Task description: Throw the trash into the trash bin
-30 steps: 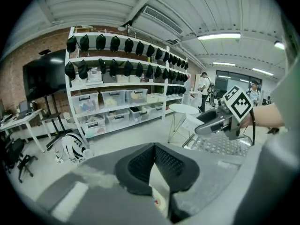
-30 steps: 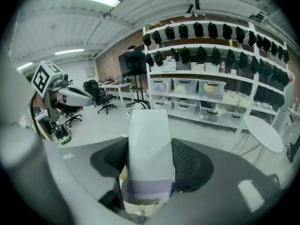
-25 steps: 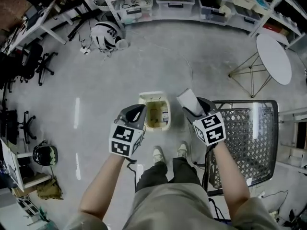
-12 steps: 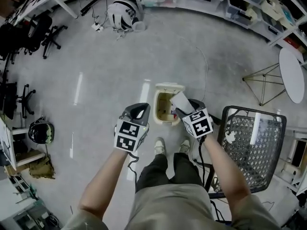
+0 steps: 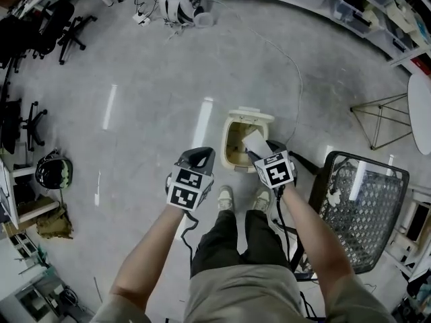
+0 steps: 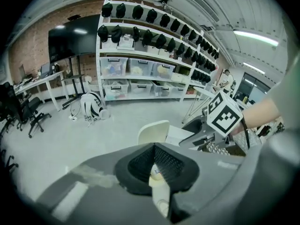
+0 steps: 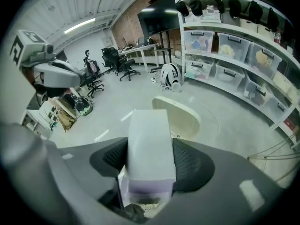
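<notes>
Trash box [image 7: 146, 144] is clamped in the right gripper [image 5: 260, 151] over the trash bin [image 5: 227, 140] at frame centre for dropping; a pale scrap [image 6: 156, 178] is pinched in the left gripper [image 5: 199, 156].

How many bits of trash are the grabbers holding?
2. A white rectangular box is held in the right gripper, whose jaws just opened slightly, by the cream plastic trash bin. A small cream-coloured piece is pinched in the left gripper. More may hide inside the bin.

We see grey concrete floor [image 5: 135, 79], cream trash bin [image 5: 250, 115] near centre, black mesh chair [image 5: 370, 207] at four o'clock, office chair [image 5: 64, 29] at ten o'clock.
</notes>
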Action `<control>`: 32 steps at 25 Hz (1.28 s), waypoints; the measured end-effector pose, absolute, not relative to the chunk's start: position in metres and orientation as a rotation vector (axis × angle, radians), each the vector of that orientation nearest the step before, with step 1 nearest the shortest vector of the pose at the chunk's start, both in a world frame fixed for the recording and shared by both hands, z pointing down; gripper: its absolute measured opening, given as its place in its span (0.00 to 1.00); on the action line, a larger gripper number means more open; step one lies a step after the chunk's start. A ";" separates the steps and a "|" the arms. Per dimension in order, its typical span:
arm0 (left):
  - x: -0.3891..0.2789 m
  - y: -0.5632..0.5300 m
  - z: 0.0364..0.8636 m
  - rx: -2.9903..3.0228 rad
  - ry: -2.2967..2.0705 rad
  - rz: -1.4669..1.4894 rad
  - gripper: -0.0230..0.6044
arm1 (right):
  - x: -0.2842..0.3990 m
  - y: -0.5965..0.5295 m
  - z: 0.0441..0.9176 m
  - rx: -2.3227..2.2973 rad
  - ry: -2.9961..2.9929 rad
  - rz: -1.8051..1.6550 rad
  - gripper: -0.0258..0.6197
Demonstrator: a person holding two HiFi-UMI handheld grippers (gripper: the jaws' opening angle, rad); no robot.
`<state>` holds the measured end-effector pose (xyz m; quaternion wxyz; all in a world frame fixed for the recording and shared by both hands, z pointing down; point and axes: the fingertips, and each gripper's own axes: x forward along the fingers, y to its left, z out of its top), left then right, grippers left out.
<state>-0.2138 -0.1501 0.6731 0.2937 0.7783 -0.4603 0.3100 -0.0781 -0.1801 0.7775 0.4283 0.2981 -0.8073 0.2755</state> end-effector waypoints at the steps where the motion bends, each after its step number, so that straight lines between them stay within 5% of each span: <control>1: -0.216 -0.148 0.677 2.061 -1.227 0.822 0.04 | -0.080 -0.180 0.783 0.737 -2.010 0.688 0.49; 17: -0.206 -0.123 0.693 2.032 -1.181 0.834 0.04 | -0.065 -0.167 0.804 0.747 -1.947 0.731 0.53; 32: -0.214 -0.132 0.597 2.130 -1.334 0.754 0.04 | -0.026 -0.170 0.657 0.962 -2.146 0.675 0.48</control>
